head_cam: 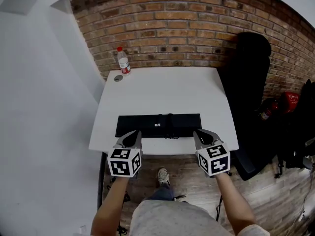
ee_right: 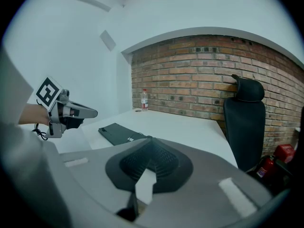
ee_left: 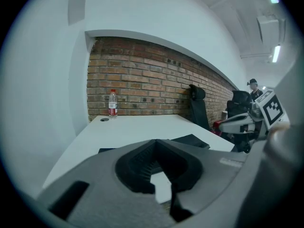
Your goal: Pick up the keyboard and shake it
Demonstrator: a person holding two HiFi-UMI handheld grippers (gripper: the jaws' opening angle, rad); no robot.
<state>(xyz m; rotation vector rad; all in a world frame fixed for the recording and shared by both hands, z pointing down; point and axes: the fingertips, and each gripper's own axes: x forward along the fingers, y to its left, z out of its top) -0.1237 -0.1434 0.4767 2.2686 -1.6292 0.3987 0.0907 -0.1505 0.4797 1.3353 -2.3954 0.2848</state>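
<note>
Since the left hand-held gripper [head_cam: 132, 135] and right hand-held gripper [head_cam: 201, 134] are both clenched empty, w/ the keyboard [head_cam: 147, 124] flat on the worktop [head_cam: 162, 90] at their 12 o'clock, they'd prob just shove it imo unless opened.

Light: even, soft, cool — ceiling strips [ee_left: 276, 53] glow upper right.
Edges: fisheye bend, dark corners.
Focus: nearest foreground blurred.

keyboard [ee_left: 192, 139]: middle hidden behind left gripper [ee_left: 156, 144], lower centre of its view
bottle [head_cam: 123, 62]: label print too small to read, upper left
round thing [head_cam: 118, 77]: beside bottle, too small to tell
red thing [head_cam: 291, 100]: right edge, partly hidden, kind unclear
</note>
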